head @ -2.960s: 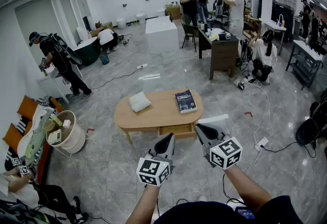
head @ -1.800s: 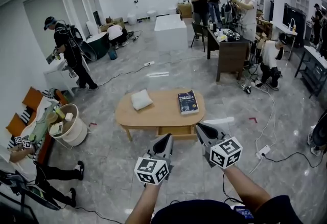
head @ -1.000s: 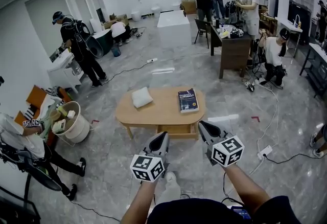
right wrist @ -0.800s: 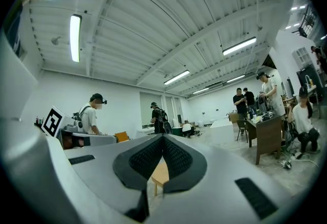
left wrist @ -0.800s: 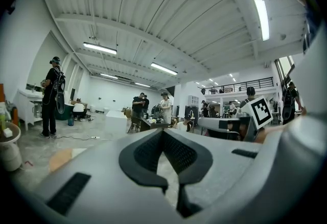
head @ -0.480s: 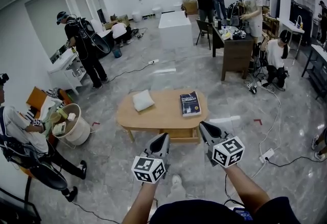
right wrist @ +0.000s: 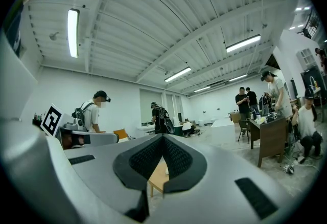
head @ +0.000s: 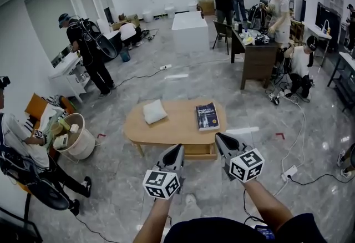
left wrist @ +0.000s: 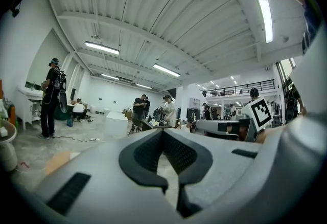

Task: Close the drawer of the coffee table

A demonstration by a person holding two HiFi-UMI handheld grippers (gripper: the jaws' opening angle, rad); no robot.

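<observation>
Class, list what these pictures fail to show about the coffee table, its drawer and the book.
- Drawer: head view, too small to tell how far it stands open; the right gripper covers its right end.
- Book: head view, cover print too small to read.
- Coffee table: right gripper view, only a sliver shows between that gripper's jaws.

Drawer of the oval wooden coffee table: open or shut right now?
Open. In the head view the light wooden drawer juts out past the front edge of the oval wooden coffee table.

Light-wood coffee table, dark-blue book
</observation>
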